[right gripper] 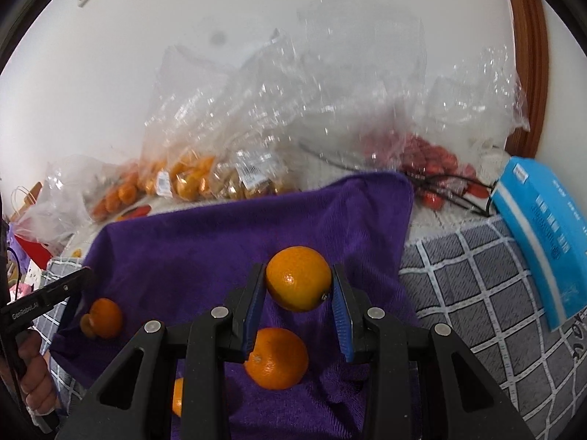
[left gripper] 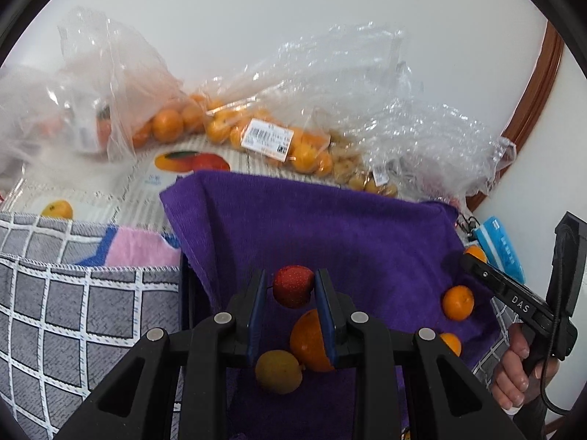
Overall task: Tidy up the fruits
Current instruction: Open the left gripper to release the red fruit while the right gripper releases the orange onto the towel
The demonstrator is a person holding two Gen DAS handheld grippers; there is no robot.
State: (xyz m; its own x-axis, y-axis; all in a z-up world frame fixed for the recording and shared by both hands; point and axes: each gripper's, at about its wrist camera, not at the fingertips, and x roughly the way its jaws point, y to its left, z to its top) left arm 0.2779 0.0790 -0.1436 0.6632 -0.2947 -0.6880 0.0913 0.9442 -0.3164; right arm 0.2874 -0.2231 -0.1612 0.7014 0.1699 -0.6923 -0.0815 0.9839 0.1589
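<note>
Above the purple towel, left claw clamps a red fruit (right claw: orange).

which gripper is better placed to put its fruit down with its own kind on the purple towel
Right. The right gripper holds an orange directly above another orange. The left gripper holds a red fruit, with no loose red fruit visible.

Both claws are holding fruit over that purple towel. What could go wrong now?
The small red fruit sits right at the left gripper fingertips, so it might slip. The orange in the right gripper, if dropped, could knock the orange below and roll off the purple towel.
</note>
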